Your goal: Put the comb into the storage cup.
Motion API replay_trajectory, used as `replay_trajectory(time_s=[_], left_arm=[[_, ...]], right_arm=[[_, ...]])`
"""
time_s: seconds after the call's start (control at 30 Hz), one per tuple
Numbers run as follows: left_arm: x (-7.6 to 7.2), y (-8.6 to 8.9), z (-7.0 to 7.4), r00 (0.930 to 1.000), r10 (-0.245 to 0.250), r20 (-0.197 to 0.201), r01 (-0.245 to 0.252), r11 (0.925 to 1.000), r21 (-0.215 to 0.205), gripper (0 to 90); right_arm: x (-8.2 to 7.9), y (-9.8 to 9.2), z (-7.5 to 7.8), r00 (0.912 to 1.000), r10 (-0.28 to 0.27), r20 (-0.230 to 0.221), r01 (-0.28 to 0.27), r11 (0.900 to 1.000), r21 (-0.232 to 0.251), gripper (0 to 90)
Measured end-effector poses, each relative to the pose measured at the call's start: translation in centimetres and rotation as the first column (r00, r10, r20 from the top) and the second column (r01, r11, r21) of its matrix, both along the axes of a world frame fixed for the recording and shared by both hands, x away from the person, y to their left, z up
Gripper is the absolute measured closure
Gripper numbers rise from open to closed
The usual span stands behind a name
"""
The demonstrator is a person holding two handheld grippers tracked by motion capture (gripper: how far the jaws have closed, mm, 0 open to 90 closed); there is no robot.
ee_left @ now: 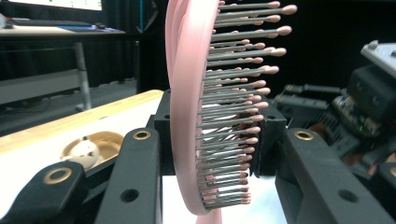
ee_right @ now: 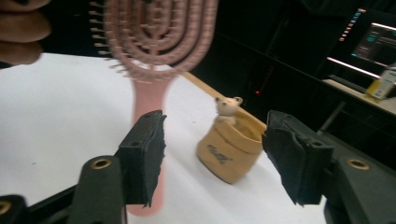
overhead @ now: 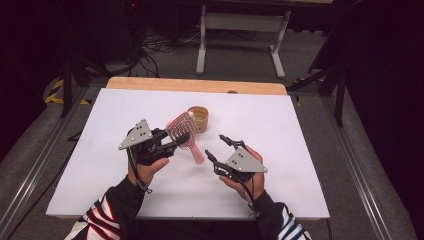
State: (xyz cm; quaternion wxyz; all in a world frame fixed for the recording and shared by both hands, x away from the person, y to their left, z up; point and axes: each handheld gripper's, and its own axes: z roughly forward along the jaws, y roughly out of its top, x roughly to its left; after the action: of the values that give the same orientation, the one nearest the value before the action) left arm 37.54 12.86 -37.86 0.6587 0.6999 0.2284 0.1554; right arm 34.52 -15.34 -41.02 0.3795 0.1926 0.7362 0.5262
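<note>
a person in striped sleeves works two hand-held tongs over a white worktop (overhead: pixel 90 165) edged with bare wood at the far side. at left, the left tongs (overhead: pixel 172 141) are clenched on the head of a pink hairbrush (overhead: pixel 184 134), lifting it above the worktop with its handle slanting down toward the middle. in the left gripper view the hairbrush (ee_left: pixel 187 107) stands edge-on between the two black jaws, its grey, pink-tipped bristles pointing to the right of that view; the jaws press in on it from either side. the left hand (overhead: pixel 146 170) wraps the tool from below, a grey three-cornered plate on top.

just behind the brush head, near the middle of the worktop, sits a small tan pouch (overhead: pixel 199 118). the right gripper view shows the pouch (ee_right: pixel 229 151) standing upright with its top rolled open and a small pale bear figure (ee_right: pixel 227 108) peeking out of it; the same figure shows inside the pouch in the left gripper view.

at right, the right tongs (overhead: pixel 218 147) hang released, jaws spread wide and gripping nothing, near the tip of the brush handle but apart from it. in the right gripper view the handle (ee_right: pixel 148 140) drops behind the near jaw, blurred. the right hand (overhead: pixel 250 181) holds that tool low over the worktop.
</note>
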Motion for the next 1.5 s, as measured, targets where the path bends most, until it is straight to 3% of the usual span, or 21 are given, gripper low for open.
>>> replay_trajectory(time_s=[0.4,0.5,0.67,1.0,1.1,1.37,1.5], left_arm=[[0.1,1.2,0.7,0.9985,0.048,0.025,-0.048,0.9988,-0.007,63.7],[0.0,1.7,1.1,0.9963,0.076,0.041,-0.076,0.9971,-0.005,63.8],[-0.1,2.3,1.5,0.9923,0.108,0.061,-0.108,0.9942,-0.002,63.8],[0.1,2.9,1.8,0.9898,0.125,0.068,-0.125,0.9921,-0.008,63.8],[0.2,2.9,1.9,0.9896,0.126,0.07,-0.125,0.9921,-0.006,63.9],[0.5,3.4,3.2,0.9879,0.133,0.08,-0.13,0.9908,-0.038,63.9],[0.5,3.4,4.3,0.9867,0.133,0.093,-0.129,0.9903,-0.051,63.9]], right_arm=[[0.0,-2.7,-0.1,0.9991,-0.042,-0.006,0.042,0.999,0.021,23.9],[-0.3,-3.4,-0.4,0.9997,-0.013,-0.02,0.014,1.0,0.027,24.5],[-0.9,-3.9,-1.1,0.9993,-0.032,-0.021,0.032,0.999,0.003,21.6],[-1.5,-5.2,-1.6,0.9968,-0.075,-0.029,0.075,0.997,-0.001,18.9],[-1.7,-5.7,-1.8,0.9928,-0.115,-0.034,0.114,0.993,-0.02,16.5],[-2.1,-7.5,-2.3,0.9853,-0.158,-0.065,0.157,0.987,-0.01,6.2],[-2.3,-8.5,-2.4,0.9836,-0.158,-0.088,0.161,0.986,0.032,3.2]])
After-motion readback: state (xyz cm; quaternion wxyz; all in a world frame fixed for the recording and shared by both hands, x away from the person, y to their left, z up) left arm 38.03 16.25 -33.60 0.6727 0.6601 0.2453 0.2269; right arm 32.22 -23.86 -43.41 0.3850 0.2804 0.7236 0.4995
